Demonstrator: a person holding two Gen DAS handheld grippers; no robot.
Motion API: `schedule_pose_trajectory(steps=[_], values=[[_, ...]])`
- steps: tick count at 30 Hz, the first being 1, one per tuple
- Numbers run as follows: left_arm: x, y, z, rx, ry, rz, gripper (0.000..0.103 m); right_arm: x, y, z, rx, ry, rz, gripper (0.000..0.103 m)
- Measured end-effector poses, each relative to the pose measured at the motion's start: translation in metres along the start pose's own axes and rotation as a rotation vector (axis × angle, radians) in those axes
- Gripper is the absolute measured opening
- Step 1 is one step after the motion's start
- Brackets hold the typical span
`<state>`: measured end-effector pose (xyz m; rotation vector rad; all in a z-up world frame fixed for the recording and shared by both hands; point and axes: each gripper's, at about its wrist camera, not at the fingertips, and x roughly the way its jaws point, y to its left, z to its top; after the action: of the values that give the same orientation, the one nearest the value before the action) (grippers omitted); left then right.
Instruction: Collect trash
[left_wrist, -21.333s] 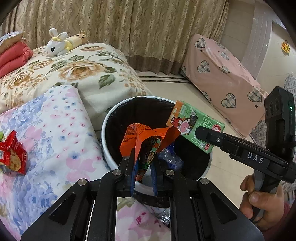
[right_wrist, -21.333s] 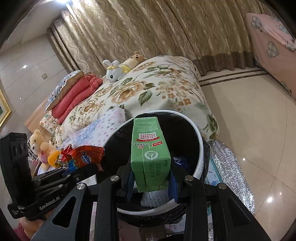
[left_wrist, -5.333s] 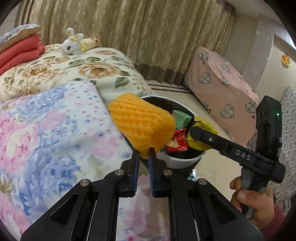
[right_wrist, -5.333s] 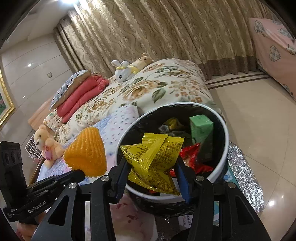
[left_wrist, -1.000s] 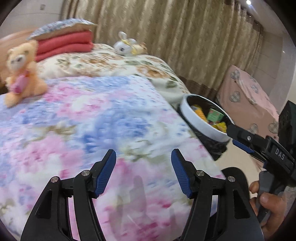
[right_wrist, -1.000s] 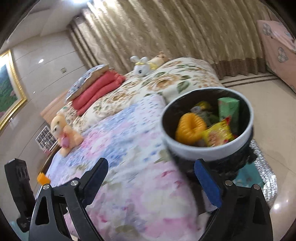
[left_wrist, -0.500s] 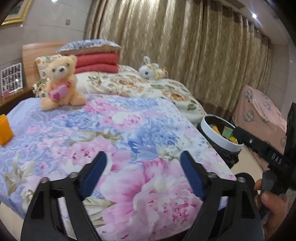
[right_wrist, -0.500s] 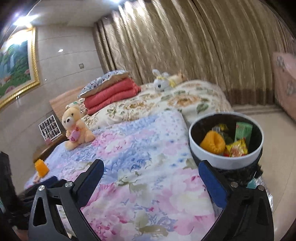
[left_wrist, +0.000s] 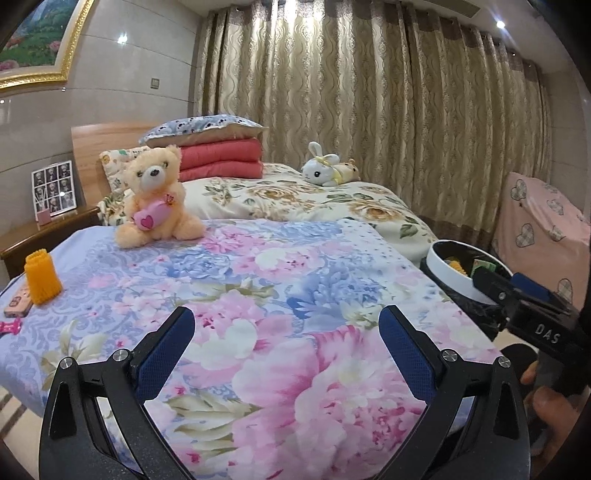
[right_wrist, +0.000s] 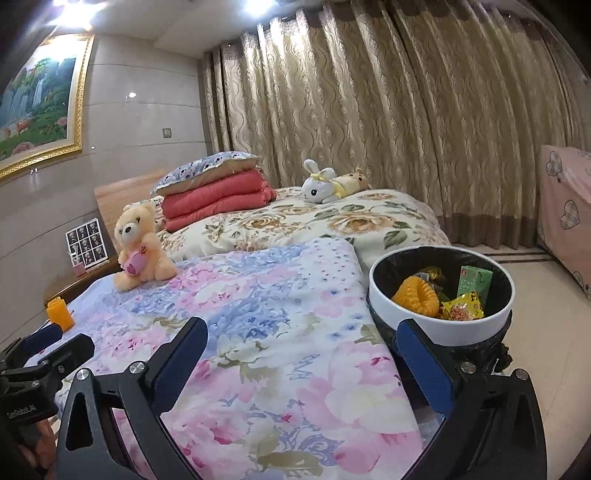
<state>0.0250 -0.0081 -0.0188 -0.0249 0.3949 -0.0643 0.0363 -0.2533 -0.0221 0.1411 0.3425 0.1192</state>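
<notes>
A white trash bin (right_wrist: 439, 317) with a black liner stands on the floor at the bed's right side; it also shows in the left wrist view (left_wrist: 448, 271). Inside lie an orange foam net (right_wrist: 417, 295), a yellow wrapper (right_wrist: 463, 309) and a green carton (right_wrist: 474, 281). Another orange foam net (left_wrist: 41, 277) stands on the floral quilt at the far left; it shows small in the right wrist view (right_wrist: 60, 314). My left gripper (left_wrist: 286, 328) is open and empty above the quilt. My right gripper (right_wrist: 301, 341) is open and empty, its right finger in front of the bin.
A teddy bear (left_wrist: 157, 194) sits on the quilt (left_wrist: 280, 280). A white bunny plush (left_wrist: 327, 170) and folded red blankets (left_wrist: 218, 157) lie farther back. A small pink item (left_wrist: 16, 304) lies beside the foam net. A wooden nightstand (left_wrist: 40, 232) stands left; curtains behind.
Both grippers have pulled back and up from the bin, so the whole bed is in view. Both stay open and empty.
</notes>
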Motion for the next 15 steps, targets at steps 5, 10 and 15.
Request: schedule_pose_trajectory(steps=[5,10,15], values=[[-0.0019,0.0013,-0.0032,-0.006,-0.009,0.022,0.102,-0.0070,0.0031,-0.0027,-0.008,-0.029,0.009,0.103],[-0.0052,0.0007,-0.0028,-0.004,-0.030,0.037,0.102,-0.0077,0.0072,-0.0036,-0.032,-0.028,0.008,0.103],[-0.0097,-0.0015,-0.0026,0.008,-0.050,0.049,0.102,-0.0081,0.0072,-0.0042,-0.028,-0.030,0.007,0.103]])
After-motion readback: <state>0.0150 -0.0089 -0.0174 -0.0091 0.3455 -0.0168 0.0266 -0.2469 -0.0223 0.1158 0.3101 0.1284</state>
